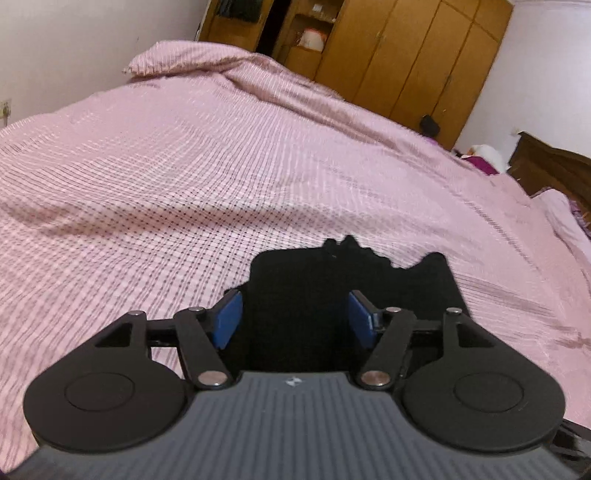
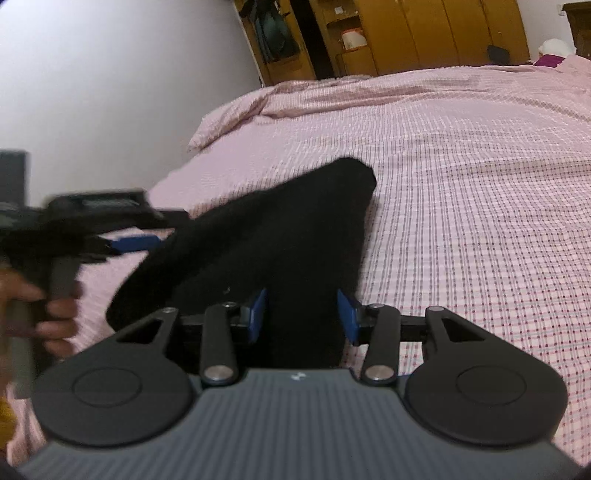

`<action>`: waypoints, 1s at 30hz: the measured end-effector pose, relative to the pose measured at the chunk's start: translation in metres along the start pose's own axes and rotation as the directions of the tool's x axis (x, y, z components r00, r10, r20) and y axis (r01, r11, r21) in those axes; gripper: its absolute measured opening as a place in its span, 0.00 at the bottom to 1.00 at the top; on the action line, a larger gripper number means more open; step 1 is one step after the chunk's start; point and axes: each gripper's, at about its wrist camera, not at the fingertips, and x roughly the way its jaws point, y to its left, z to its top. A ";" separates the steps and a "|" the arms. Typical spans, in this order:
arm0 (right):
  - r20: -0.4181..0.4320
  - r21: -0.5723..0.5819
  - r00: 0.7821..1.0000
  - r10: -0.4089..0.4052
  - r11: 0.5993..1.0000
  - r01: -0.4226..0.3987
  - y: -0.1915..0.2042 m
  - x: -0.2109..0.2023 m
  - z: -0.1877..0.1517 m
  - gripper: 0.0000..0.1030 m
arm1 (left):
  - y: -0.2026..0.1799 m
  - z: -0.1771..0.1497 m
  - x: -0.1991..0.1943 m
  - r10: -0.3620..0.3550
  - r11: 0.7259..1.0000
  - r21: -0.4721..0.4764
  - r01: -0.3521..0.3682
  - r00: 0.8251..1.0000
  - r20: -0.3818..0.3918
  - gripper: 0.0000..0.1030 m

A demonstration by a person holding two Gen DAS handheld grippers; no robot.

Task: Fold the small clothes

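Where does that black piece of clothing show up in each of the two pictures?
Left wrist view: the black garment sits bottom centre, between the left gripper's blue pads, on the pink bedspread.
Right wrist view: it runs from centre down between the right gripper's pads; the left gripper is at its left edge.
Shared landmark: the wooden wardrobe behind the bed.
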 end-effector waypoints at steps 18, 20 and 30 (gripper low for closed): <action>0.015 0.042 1.000 -0.008 0.999 0.007 -0.010 0.036 0.006 0.49 | 0.011 -0.007 0.055 0.130 0.991 0.029 -0.131 0.991 0.038 0.16; 0.006 0.049 1.000 -0.004 0.999 0.004 -0.012 0.036 0.008 0.52 | 0.011 -0.003 0.049 0.114 0.993 0.030 -0.114 0.993 0.027 0.17; 0.035 0.146 0.999 -0.001 0.989 -0.004 -0.026 0.024 0.013 0.66 | 0.023 0.004 -0.008 -0.007 1.000 -0.011 0.007 0.998 -0.056 0.75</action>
